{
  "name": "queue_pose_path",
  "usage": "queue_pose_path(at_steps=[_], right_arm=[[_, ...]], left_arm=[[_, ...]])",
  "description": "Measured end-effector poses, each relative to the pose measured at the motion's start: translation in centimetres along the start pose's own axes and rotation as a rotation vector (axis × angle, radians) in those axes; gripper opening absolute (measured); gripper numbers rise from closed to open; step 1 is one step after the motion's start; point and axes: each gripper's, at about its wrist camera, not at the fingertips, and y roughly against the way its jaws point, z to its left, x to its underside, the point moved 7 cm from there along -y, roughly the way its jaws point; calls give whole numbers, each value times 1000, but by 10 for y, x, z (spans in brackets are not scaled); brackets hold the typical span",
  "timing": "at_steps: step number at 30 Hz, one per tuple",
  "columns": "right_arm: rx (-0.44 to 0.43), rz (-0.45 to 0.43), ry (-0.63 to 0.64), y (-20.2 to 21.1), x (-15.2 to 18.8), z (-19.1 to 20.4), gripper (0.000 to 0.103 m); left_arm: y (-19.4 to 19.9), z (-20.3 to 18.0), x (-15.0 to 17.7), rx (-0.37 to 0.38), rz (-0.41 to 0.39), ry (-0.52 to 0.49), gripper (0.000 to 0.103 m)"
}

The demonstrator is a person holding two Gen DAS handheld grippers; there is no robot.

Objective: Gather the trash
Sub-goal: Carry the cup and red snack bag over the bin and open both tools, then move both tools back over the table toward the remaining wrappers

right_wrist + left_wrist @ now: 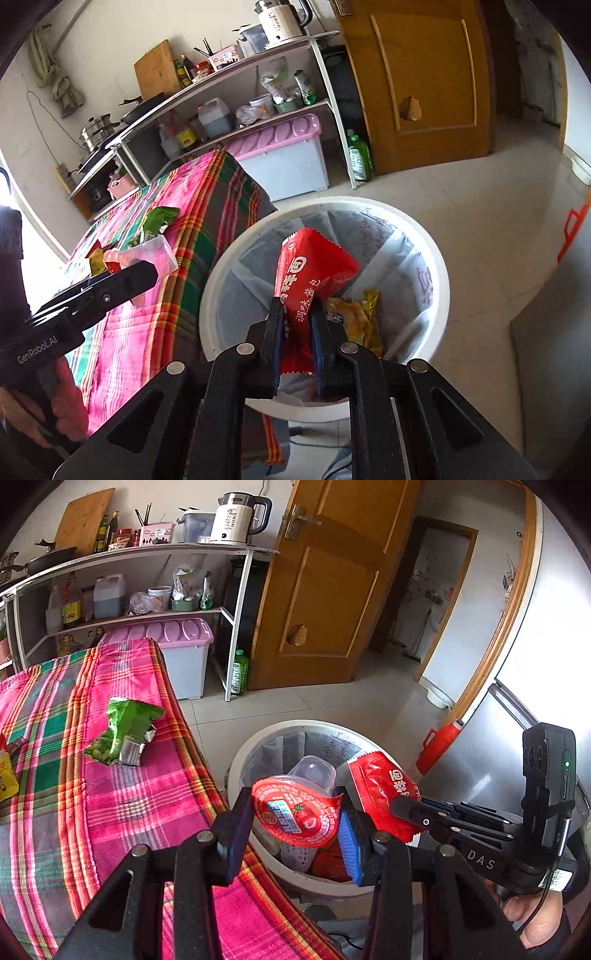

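Now both grippers' trash over bin [439,280]

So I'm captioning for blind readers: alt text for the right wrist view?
Right tongs clamp a red sauce packet over a white lined bin beside a pink plaid table.

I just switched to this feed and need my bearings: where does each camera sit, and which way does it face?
Left wrist: on the left gripper, angled down at the white bin; it holds a clear cup; right gripper and hand show.
Right wrist: on the right gripper, above the bin, pinching a red sachet; left gripper at left.
Shared: bin, sachet, plaid table.
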Motion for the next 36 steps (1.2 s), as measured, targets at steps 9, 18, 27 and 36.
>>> queue_pose_path(at_steps=[9,18,27,36], right_arm=[[19,37,-36,-11,4,-22,21],[25,19,-38,-3,3,-23,31],[6,-13,-17,10,-1,-9,31],[-42,-70,34,28,-7,25,31]], left_arm=[[-27,-10,0,5,59,8,45],[-39,-11,4,20,98,28,50],[-19,-3,1,28,58,47,53],[26,9,-3,7,-43,45,53]])
